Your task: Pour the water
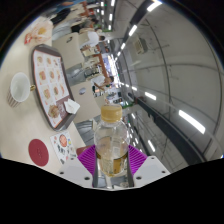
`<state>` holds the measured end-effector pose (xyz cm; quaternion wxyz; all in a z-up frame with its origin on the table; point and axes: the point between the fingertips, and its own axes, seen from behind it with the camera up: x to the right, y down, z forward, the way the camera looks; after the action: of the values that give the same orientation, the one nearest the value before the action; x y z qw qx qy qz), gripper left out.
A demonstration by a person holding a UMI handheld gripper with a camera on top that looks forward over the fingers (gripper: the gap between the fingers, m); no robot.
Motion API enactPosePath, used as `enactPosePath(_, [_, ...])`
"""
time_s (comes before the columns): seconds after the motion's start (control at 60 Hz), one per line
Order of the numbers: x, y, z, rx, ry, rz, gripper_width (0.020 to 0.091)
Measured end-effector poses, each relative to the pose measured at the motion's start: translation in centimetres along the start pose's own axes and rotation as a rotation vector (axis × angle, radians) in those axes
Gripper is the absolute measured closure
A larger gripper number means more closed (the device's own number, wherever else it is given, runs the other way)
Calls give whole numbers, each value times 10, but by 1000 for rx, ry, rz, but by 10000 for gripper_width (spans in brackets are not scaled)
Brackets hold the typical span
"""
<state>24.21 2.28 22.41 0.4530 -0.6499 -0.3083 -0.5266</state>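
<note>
Fingers (112, 160) grip the bottle (111, 136) (base hidden, seemingly tilted).

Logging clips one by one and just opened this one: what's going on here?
A person's handheld tongs are shut on a clear bottle, both pads pressing its lower body. The bottle has a white cap and a little yellowish liquid at the bottom. The view is tilted hard, so the bottle looks lifted off the table. Beyond it on the table lie a tray and a white cup. No pouring is visible yet.
</note>
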Motion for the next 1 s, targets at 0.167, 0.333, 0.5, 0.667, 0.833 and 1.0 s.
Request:
enactPosePath(0.167, [-36,-79,-6,111,65,-439,707])
enactPosePath(0.333, [-93,-101,-10,159,42,-784,701])
enactPosePath(0.5, [-123,-99,-8,156,1,-896,701])
enactPosePath(0.667, [-121,-112,-12,172,-33,-800,702])
enactPosePath(0.833, [-100,-106,-21,125,-214,-250,702])
enactPosePath(1.0, [-72,-90,-30,46,-372,406,701])
